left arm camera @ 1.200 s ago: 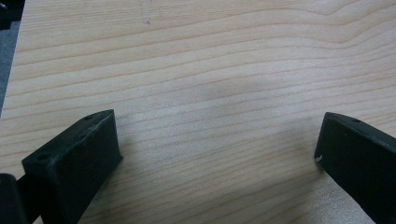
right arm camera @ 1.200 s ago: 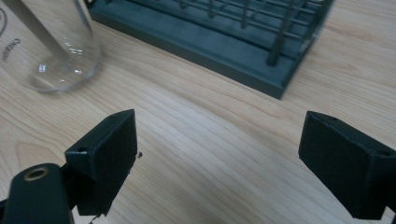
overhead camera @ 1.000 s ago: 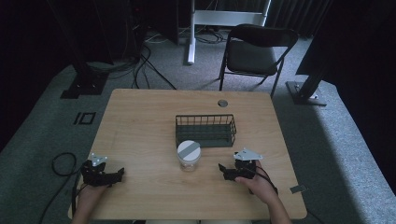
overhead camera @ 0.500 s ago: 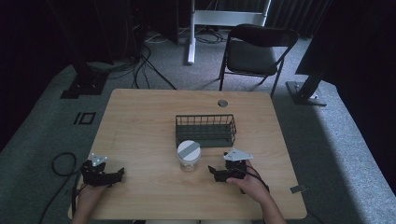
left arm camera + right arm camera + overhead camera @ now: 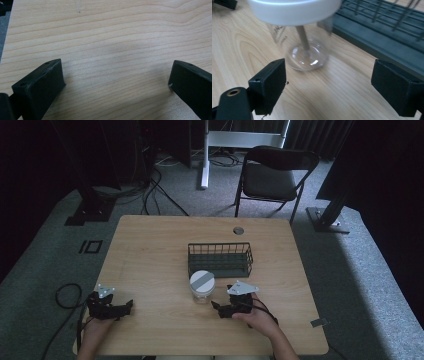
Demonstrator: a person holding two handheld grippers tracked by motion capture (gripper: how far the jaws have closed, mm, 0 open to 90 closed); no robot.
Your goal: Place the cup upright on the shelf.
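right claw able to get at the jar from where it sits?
Probably yes. The right claw is open and aimed at the jar, with bare table between them. The basket sits behind the jar, out of the way.

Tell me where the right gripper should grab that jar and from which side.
Probably the clear body of the jar, below the wide white lid. It stands upright, and the lid overhangs the glass, so a grip on the lid's rim may slip. Come in level from the right gripper side, near the table's front edge; its jaws are already open and face the jar. The basket blocks the far side.
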